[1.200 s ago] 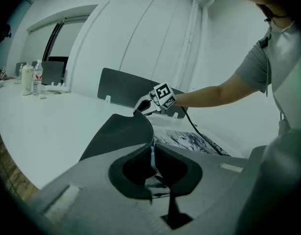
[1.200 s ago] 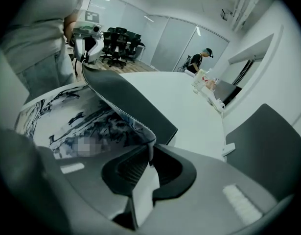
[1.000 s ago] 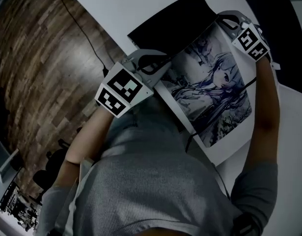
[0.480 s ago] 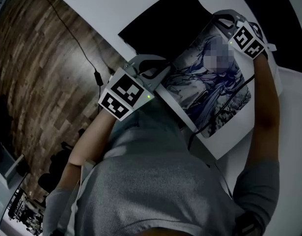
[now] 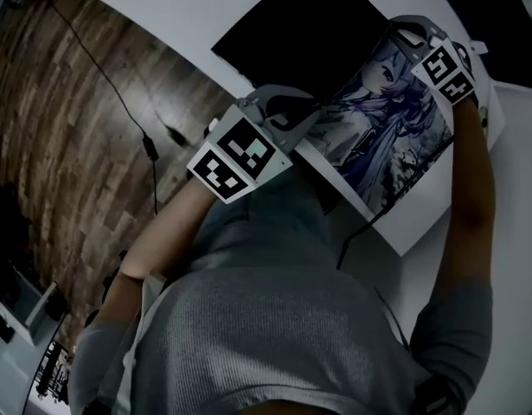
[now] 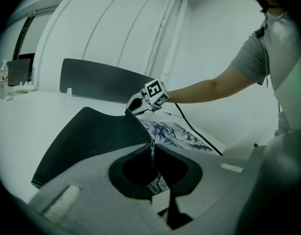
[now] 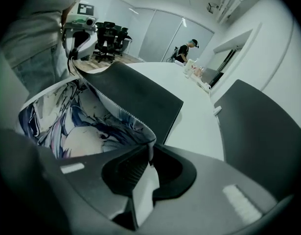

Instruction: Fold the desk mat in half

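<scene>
The left gripper (image 6: 153,160) is clenched on one corner of the desk mat (image 5: 382,132). The right gripper (image 7: 149,155) is clenched on the neighbouring corner of the same edge. The raised flap shows its printed face. Beyond it, the black backing lies on the white table (image 5: 162,15). The mat appears thin, light and limp, so hold it by the corners and keep the edge taut.

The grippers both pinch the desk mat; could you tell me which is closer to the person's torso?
The left gripper, gripping the desk mat right beside the grey shirt; the right gripper holds it on an outstretched arm.
</scene>
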`<state>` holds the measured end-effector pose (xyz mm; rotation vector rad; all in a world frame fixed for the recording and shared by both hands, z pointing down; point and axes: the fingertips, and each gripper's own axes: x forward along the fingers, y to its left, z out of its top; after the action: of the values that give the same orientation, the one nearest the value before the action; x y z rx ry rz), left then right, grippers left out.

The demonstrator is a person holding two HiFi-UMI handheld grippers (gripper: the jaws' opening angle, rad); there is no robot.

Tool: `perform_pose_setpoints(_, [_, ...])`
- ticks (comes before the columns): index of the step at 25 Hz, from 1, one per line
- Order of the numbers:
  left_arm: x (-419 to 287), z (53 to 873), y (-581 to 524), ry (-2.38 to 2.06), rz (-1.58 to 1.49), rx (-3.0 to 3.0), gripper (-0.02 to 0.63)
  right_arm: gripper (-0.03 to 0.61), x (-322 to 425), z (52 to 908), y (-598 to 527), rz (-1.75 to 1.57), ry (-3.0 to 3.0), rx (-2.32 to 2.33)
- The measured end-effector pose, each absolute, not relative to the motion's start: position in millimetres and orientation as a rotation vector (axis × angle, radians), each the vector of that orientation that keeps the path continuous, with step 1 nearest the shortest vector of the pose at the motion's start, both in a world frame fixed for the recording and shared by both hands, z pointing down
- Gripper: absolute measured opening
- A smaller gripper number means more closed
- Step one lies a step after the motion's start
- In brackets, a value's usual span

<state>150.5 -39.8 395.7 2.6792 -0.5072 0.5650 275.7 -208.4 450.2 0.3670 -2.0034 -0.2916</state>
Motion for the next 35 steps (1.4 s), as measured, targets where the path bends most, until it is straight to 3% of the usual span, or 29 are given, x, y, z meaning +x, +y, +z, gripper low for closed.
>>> perform_pose_setpoints(35, [310,403,105,-0.213,0.694,2.718,0.03,0.035,431,451,-72,-0.22,-2.021,0.407])
